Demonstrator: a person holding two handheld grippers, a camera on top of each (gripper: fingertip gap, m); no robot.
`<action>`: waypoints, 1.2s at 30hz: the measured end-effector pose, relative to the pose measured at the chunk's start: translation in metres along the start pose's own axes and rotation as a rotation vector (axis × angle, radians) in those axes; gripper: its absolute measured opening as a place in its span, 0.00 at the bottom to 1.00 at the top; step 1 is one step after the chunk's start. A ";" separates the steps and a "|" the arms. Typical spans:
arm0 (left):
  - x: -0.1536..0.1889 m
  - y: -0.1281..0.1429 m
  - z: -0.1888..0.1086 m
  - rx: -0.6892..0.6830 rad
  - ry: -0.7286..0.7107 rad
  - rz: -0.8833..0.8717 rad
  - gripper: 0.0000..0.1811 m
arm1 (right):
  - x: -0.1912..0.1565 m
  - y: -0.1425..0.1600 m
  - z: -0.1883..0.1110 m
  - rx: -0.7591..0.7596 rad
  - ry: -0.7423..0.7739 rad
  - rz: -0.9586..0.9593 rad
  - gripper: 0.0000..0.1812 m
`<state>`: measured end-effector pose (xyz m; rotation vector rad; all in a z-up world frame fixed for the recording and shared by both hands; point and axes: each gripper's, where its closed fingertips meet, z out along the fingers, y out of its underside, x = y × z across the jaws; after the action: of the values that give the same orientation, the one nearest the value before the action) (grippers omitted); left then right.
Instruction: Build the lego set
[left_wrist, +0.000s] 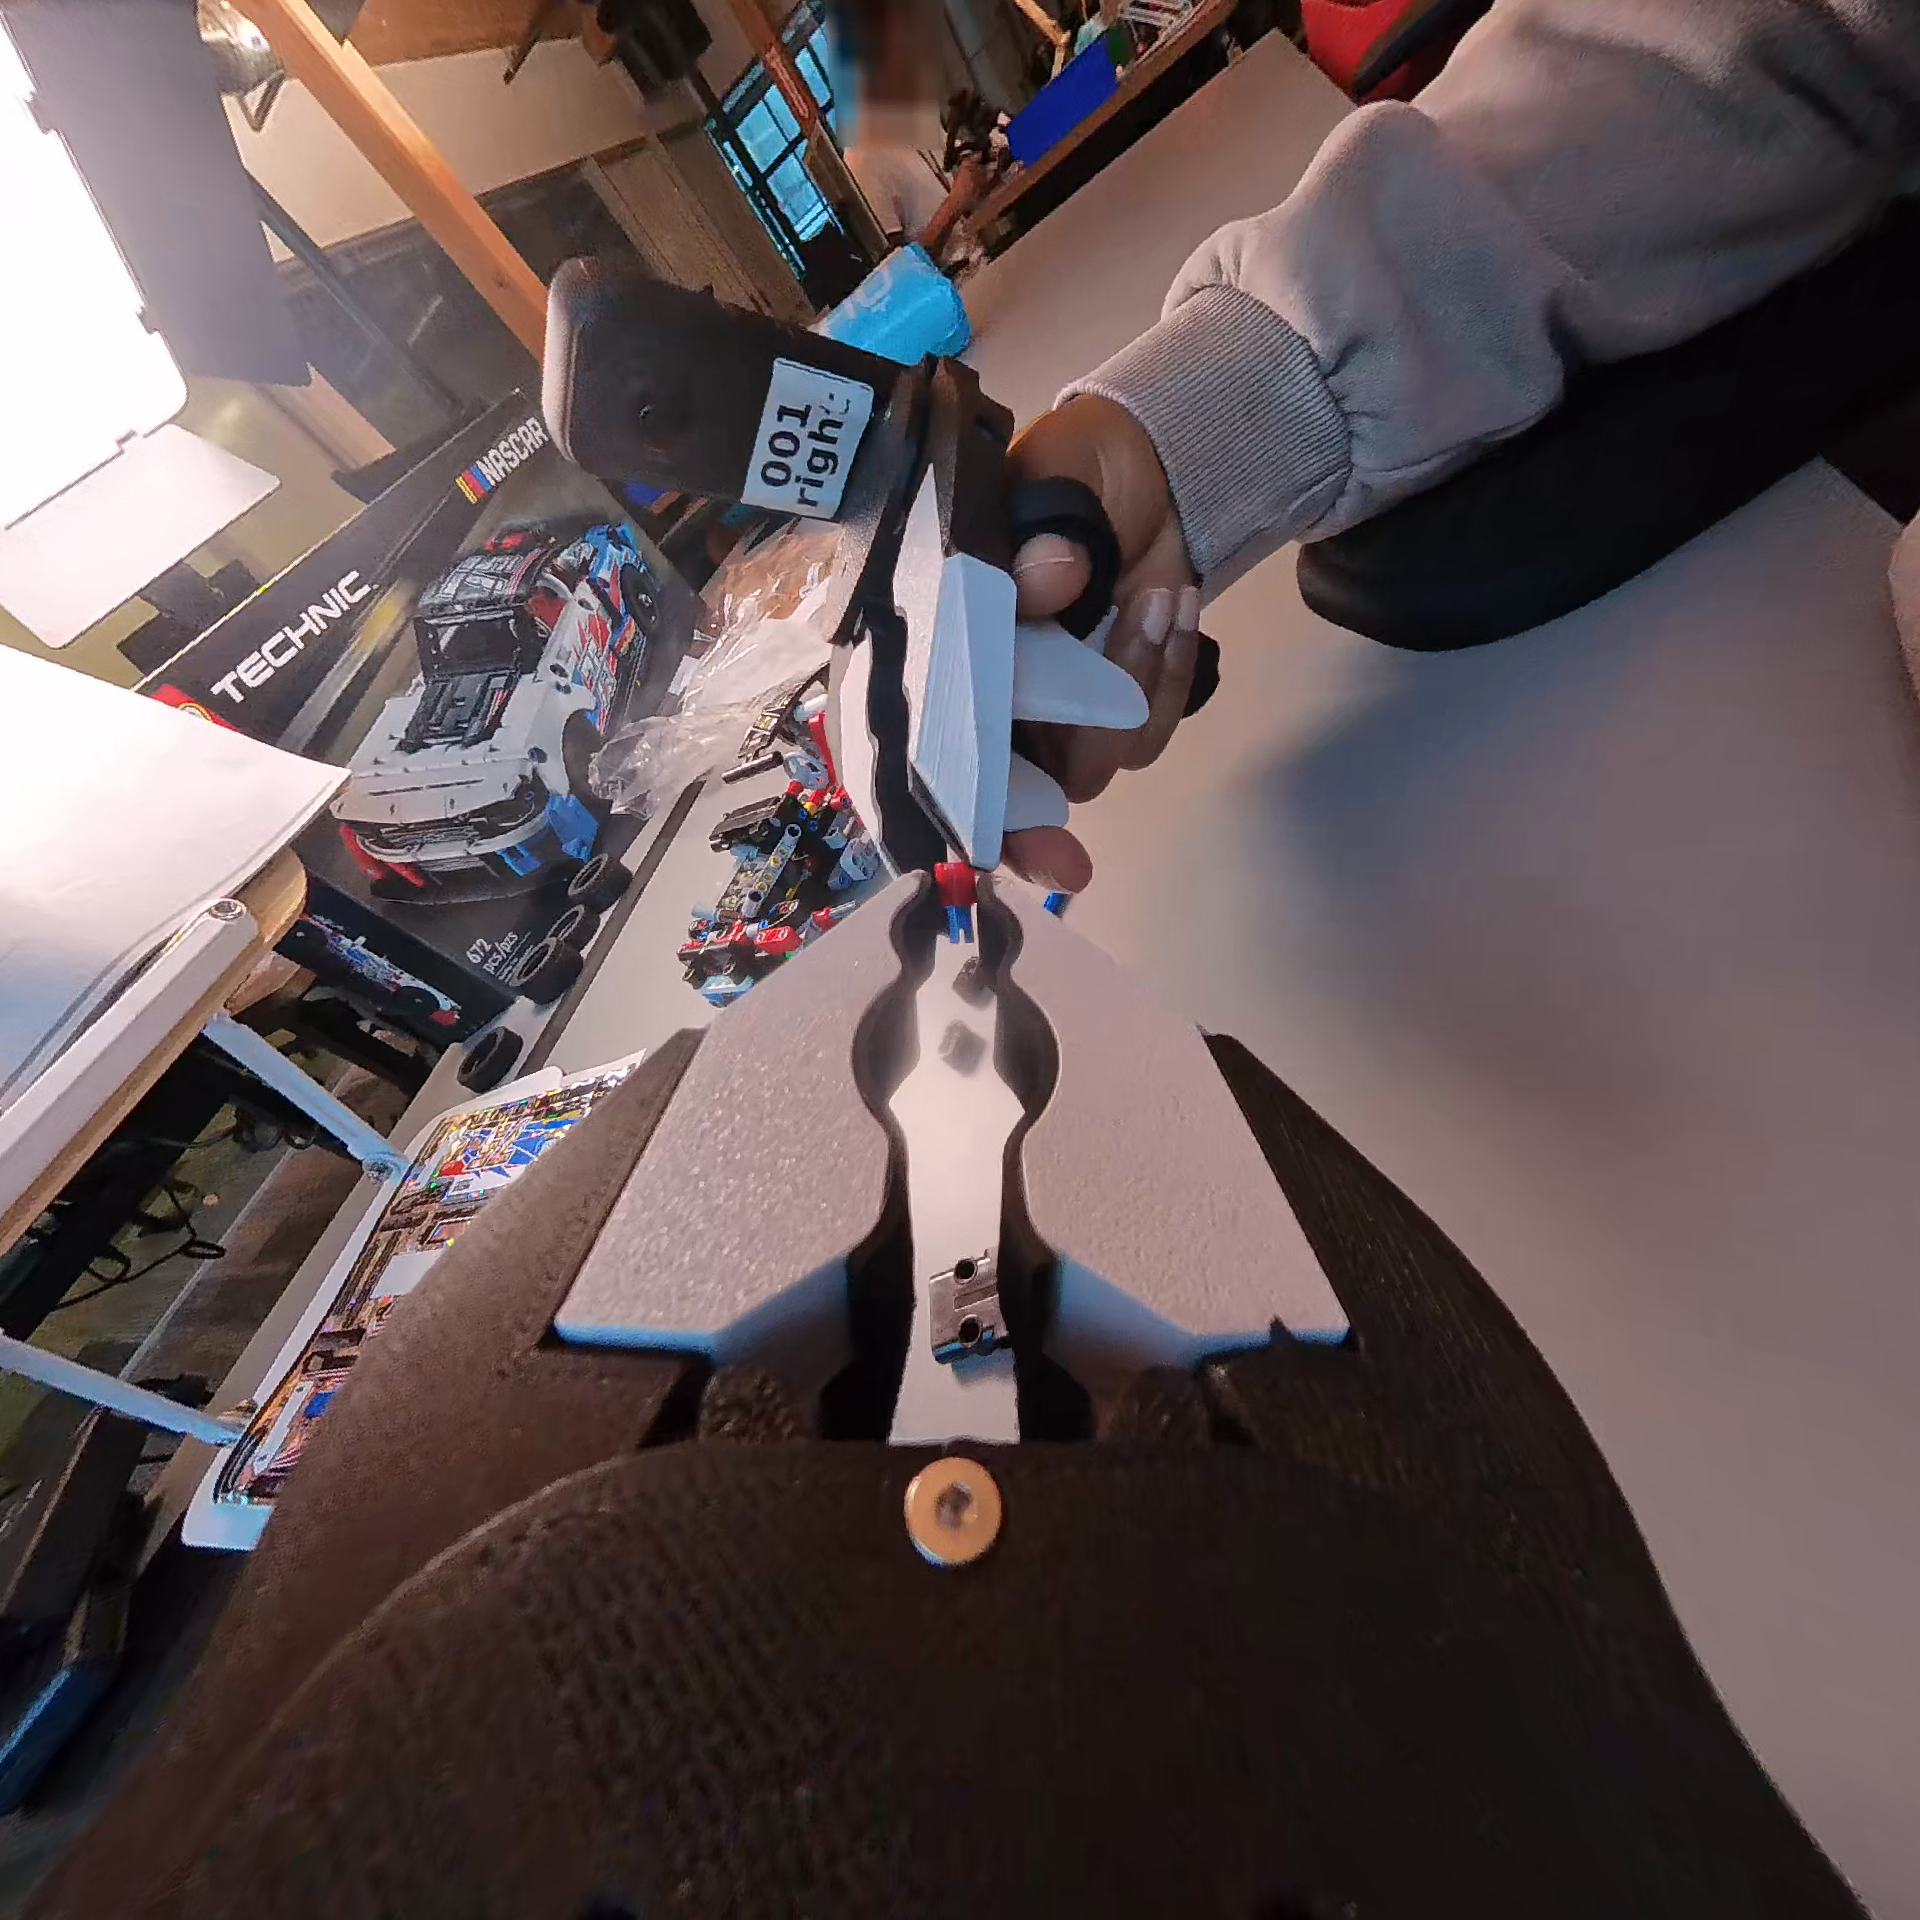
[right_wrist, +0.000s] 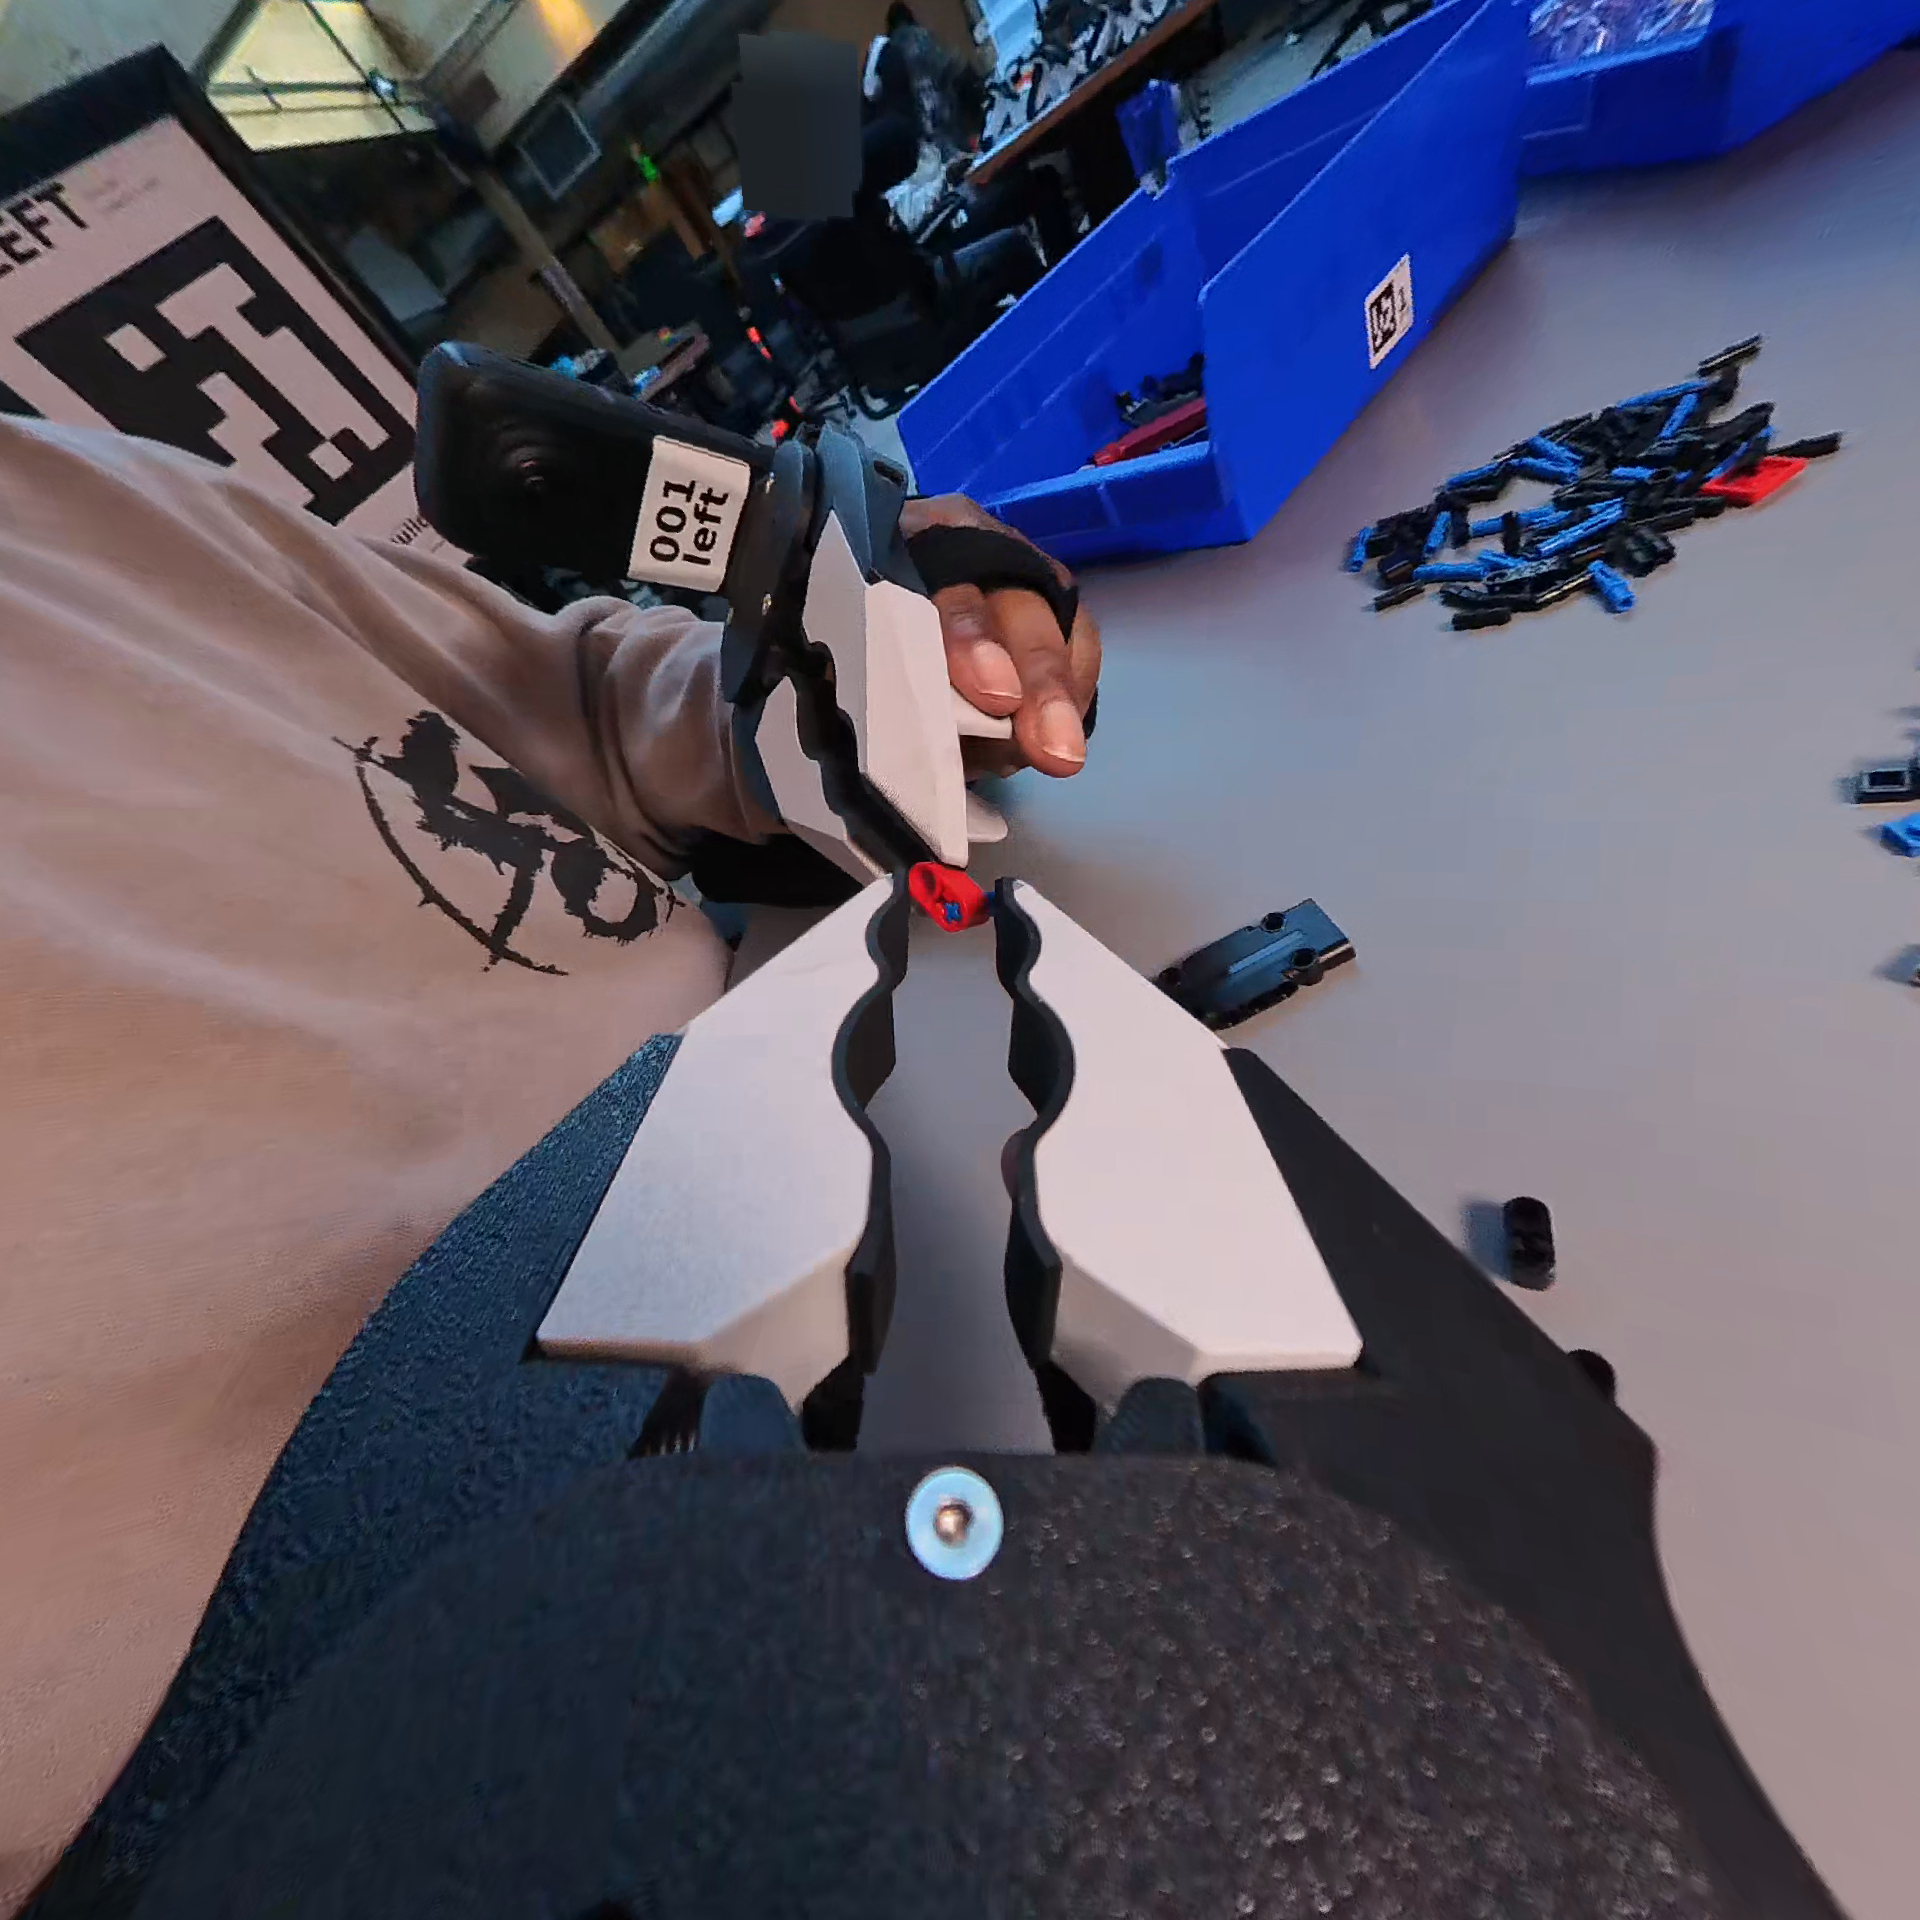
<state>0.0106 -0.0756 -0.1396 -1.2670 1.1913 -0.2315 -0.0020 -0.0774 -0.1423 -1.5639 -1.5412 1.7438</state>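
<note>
A small red connector with a blue pin in it is held above the grey table, where both grippers meet tip to tip. My left gripper has its fingertips closed on it from below. My right gripper comes down from above and touches its top. In the right wrist view the red connector sits between the tips of my right gripper, which are closed on it. The left gripper presses on it from above. Which part each one pinches is hard to tell.
The set's box, a part-built model, plastic bags, a sticker sheet and a tyre lie to the left. Blue bins, a pile of blue and black pins and a black piece lie to the right. The grippers are tip to tip, or close to it.
</note>
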 end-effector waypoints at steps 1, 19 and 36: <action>-0.001 0.001 0.000 -0.007 -0.009 -0.009 0.03 | 0.001 -0.001 0.000 -0.008 0.006 -0.016 0.07; -0.051 0.060 -0.011 -0.137 -0.148 -0.474 0.19 | 0.140 0.032 0.002 -0.585 0.663 -0.474 0.07; -0.047 0.067 -0.010 -0.173 -0.130 -0.512 0.18 | 0.117 0.003 -0.024 -0.463 0.671 -0.474 0.12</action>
<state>-0.0478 -0.0240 -0.1672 -1.7024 0.7712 -0.4188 -0.0203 0.0273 -0.1979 -1.5647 -1.7961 0.5439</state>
